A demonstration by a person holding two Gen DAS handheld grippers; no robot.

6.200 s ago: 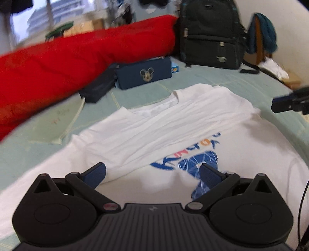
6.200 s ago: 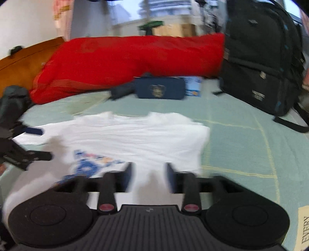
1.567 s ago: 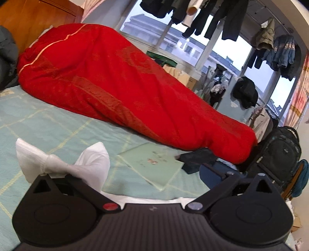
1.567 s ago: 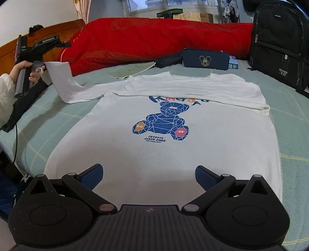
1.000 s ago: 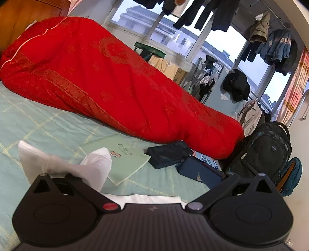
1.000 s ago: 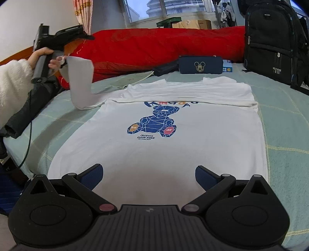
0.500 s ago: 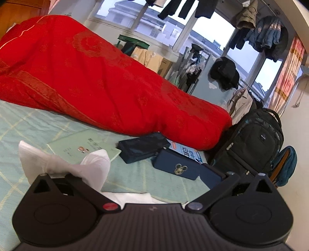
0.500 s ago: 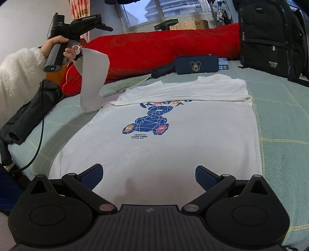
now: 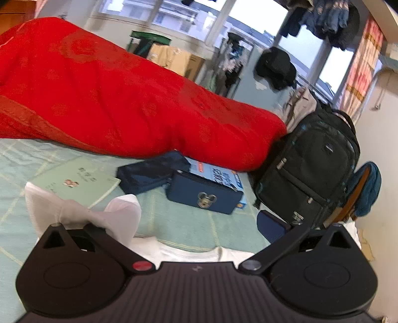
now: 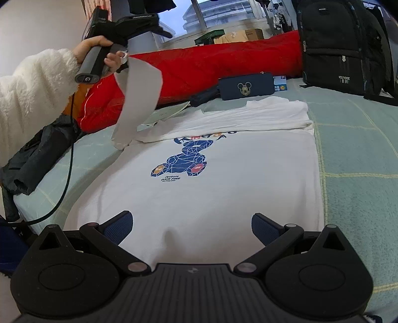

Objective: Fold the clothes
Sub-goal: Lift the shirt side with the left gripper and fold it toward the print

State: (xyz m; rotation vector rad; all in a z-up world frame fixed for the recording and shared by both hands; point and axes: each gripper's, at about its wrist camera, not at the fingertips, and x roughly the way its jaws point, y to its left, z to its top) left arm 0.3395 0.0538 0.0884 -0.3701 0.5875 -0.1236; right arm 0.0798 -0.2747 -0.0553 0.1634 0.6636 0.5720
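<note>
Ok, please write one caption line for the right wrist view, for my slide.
Left tool lifts the white T-shirt sleeve above the bed; right tool waits open.

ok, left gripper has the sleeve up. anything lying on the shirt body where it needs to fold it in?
Nothing visible. The sleeve hangs from the left gripper above the bed; the T-shirt body is bare. The pencil case and booklet lie beyond the collar.

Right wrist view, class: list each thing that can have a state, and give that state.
T-shirt: spread print-up on the bed, collar end folded over.
Left sleeve: lifted off the bed.
Left gripper: raised, holding the sleeve.
Right gripper: open, empty, over the hem.
Mickey pencil case: closed.
Backpack: upright.
</note>
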